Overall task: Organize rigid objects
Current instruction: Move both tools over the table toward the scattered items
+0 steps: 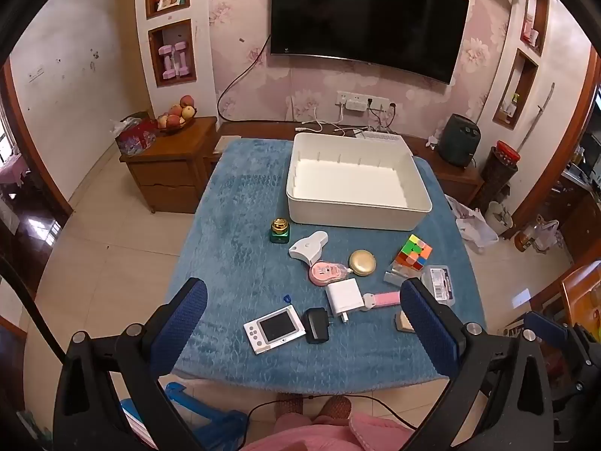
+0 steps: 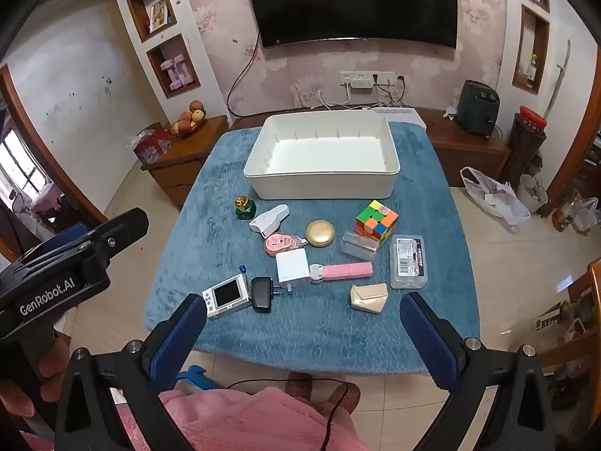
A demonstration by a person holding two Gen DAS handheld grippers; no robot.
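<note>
An empty white bin [image 1: 375, 212] [image 2: 323, 188] stands at the far side of a blue-covered table [image 1: 233, 248] [image 2: 210, 233]. In front of it lie several small objects: a green jar with a gold lid [image 1: 280, 231] [image 2: 245, 207], a colour cube [image 1: 413, 252] [image 2: 376, 221], a gold compact [image 1: 362, 262] [image 2: 319, 233], a white charger [image 1: 345, 296] [image 2: 292, 267], a small white camera [image 1: 273, 326] [image 2: 226, 296], a black adapter [image 1: 316, 325] [image 2: 262, 294] and a pink comb [image 1: 383, 298] [image 2: 343, 270]. My left gripper [image 1: 304, 329] and right gripper [image 2: 302, 332] are open and empty above the table's near edge.
A clear plastic case [image 2: 408, 261], a beige box [image 2: 369, 297], a pink round case [image 2: 280, 243] and a white curved device [image 2: 268, 220] also lie on the table. A wooden side cabinet [image 1: 169, 165] stands left. Bags sit on the floor to the right [image 2: 492, 195].
</note>
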